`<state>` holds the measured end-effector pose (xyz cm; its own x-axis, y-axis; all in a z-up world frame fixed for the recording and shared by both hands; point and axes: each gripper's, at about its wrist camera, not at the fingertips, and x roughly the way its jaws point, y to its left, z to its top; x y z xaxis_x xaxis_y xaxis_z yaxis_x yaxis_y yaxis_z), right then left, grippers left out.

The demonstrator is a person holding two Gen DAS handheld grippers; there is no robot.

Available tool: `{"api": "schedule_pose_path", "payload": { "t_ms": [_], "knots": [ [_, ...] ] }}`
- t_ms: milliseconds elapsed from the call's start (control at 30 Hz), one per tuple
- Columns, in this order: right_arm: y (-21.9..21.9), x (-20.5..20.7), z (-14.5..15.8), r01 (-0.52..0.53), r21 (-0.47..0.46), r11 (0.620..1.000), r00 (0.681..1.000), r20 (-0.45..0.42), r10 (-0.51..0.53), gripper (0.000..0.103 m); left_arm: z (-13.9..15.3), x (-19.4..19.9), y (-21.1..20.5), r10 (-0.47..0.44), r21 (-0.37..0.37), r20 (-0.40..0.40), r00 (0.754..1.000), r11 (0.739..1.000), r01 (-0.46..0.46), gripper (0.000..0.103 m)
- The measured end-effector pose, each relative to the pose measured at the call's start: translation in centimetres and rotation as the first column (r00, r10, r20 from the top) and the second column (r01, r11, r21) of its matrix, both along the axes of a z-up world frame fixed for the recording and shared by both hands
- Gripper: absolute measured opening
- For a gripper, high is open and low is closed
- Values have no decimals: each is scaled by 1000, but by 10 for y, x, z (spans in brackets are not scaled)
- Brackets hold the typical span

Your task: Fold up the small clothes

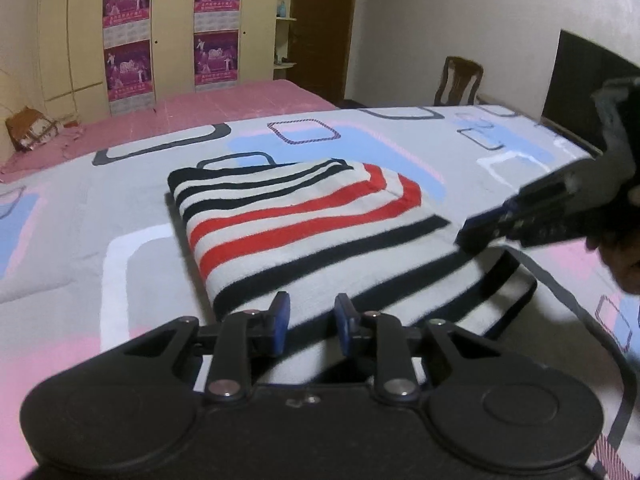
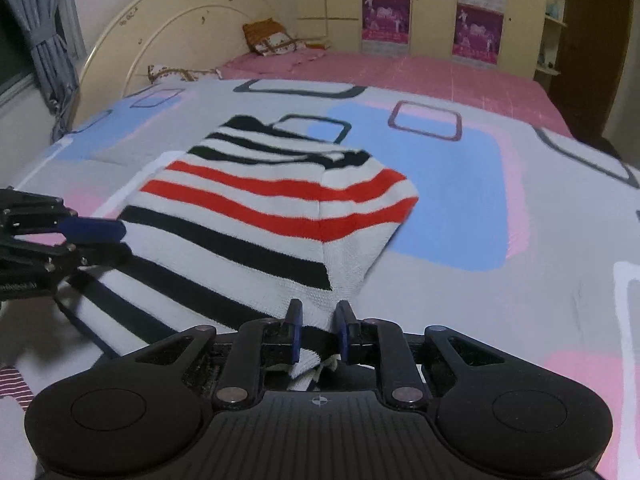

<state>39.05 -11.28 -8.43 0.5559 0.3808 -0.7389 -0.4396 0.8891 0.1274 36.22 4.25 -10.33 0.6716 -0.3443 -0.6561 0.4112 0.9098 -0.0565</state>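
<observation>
A white knit sweater [image 1: 304,216] with black and red stripes lies partly folded on the patterned bed cover [image 1: 120,200]. My left gripper [image 1: 312,320] is at its near edge, blue pads close together with the fabric running between them. In the right wrist view the same sweater [image 2: 256,216] stretches away from my right gripper [image 2: 319,328], whose pads pinch a bunched bit of hem that hangs out below them. The right gripper [image 1: 476,232] shows at the sweater's right corner in the left wrist view. The left gripper [image 2: 120,240] sits at the sweater's left edge.
The grey cover with pink and blue squares [image 2: 460,200] spreads all around the sweater. Behind lies a pink bed [image 1: 240,100], with a wardrobe with posters [image 1: 172,20] and a wooden chair [image 1: 458,80] beyond it. A headboard [image 2: 180,20], pillows [image 2: 272,38] and a curtain [image 2: 44,40] stand far left. A hand [image 1: 624,264] holds the right gripper.
</observation>
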Motion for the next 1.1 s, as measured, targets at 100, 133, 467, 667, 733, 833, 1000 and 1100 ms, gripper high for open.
{"api": "schedule_pose_path", "payload": {
  "t_ms": [100,133,467,667,733,833,1000,1100],
  "knots": [
    [-8,-21,19,-6,46,999,999,35,4,8,5,-22,4,3,13,3,1000,1000,-3,23],
    [-9,-30,22,-21,68,997,999,39,19,6,5,-31,5,9,11,3,1000,1000,-9,23],
    [-4,-54,-19,-31,36,999,999,-28,32,0,-12,-56,4,126,11,-24,992,992,-126,24],
    [-25,-82,2,-5,57,998,1000,1,5,1,-2,-88,2,191,16,-35,981,982,-190,22],
    [-34,-97,10,9,62,998,1000,15,-10,1,6,-103,-3,209,-2,-23,978,978,-209,22],
    [-44,-119,23,37,85,996,999,29,-39,1,21,-123,-15,243,-15,13,970,970,-243,36],
    [-54,-149,39,100,98,990,990,88,-109,88,47,-157,-40,317,-23,127,940,948,-316,103],
    [-57,-170,49,119,81,990,976,171,-131,103,58,-174,-55,317,11,131,939,947,-321,103]
  ]
}}
